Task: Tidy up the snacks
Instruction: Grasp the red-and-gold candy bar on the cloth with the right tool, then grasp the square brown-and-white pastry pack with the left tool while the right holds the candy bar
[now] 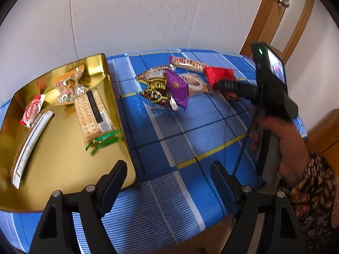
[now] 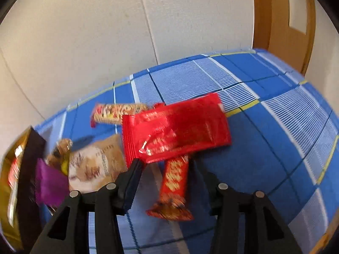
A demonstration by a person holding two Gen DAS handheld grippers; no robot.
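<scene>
A gold tray (image 1: pixel 59 148) on the left of the blue checked tablecloth (image 1: pixel 190 139) holds several snacks, among them a long cracker pack (image 1: pixel 93 112) and a white stick packet (image 1: pixel 29 148). Loose snacks lie heaped mid-table: a purple packet (image 1: pixel 178 89), a dark brown packet (image 1: pixel 155 89) and a long biscuit bar (image 1: pixel 189 63). My left gripper (image 1: pixel 169 167) hangs open over the tray's near corner, holding nothing. My right gripper (image 2: pixel 167 167) is open, low over the heap. A red-orange bar (image 2: pixel 174 182) lies between its fingers, which do not press it. A big red packet (image 2: pixel 178 127) lies just beyond.
A person's hand and patterned sleeve (image 1: pixel 313 190) carry the right gripper (image 1: pixel 220 84). A white wall runs behind the table, with a wooden door (image 1: pixel 275 21) at the back right. Wooden furniture (image 1: pixel 324 131) stands past the table's right edge. Bare cloth lies in front of the heap.
</scene>
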